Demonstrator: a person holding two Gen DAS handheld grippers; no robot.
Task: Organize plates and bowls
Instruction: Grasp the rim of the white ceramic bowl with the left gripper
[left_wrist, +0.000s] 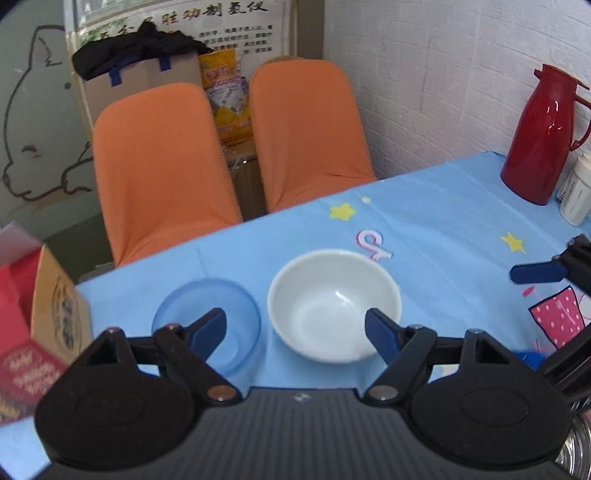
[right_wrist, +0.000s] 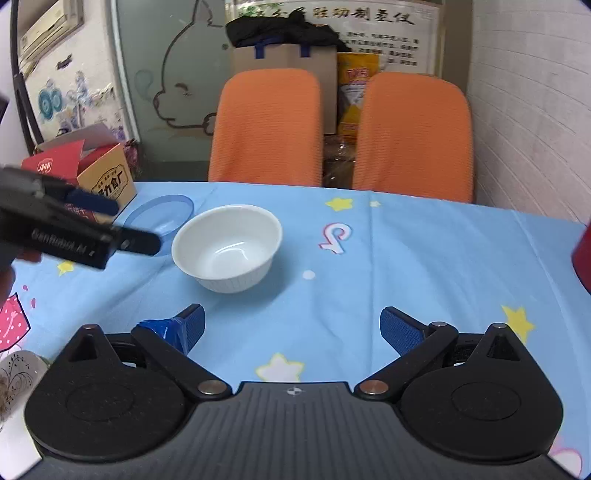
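Observation:
A white bowl (left_wrist: 334, 304) stands upright on the blue tablecloth (left_wrist: 443, 229), with a clear blue bowl (left_wrist: 207, 314) just left of it. My left gripper (left_wrist: 295, 332) is open and empty, hovering above and between the two bowls. In the right wrist view the white bowl (right_wrist: 227, 247) and blue bowl (right_wrist: 160, 214) sit left of centre. My right gripper (right_wrist: 291, 328) is open and empty, over bare cloth nearer than the white bowl. The left gripper (right_wrist: 110, 218) shows at the left there.
A red jug (left_wrist: 543, 136) and white containers (left_wrist: 576, 192) stand at the far right by the wall. A red and tan carton (left_wrist: 40, 325) sits at the table's left edge. Two orange chairs (left_wrist: 162, 166) stand behind the table. A patterned dish (right_wrist: 18, 373) lies at lower left.

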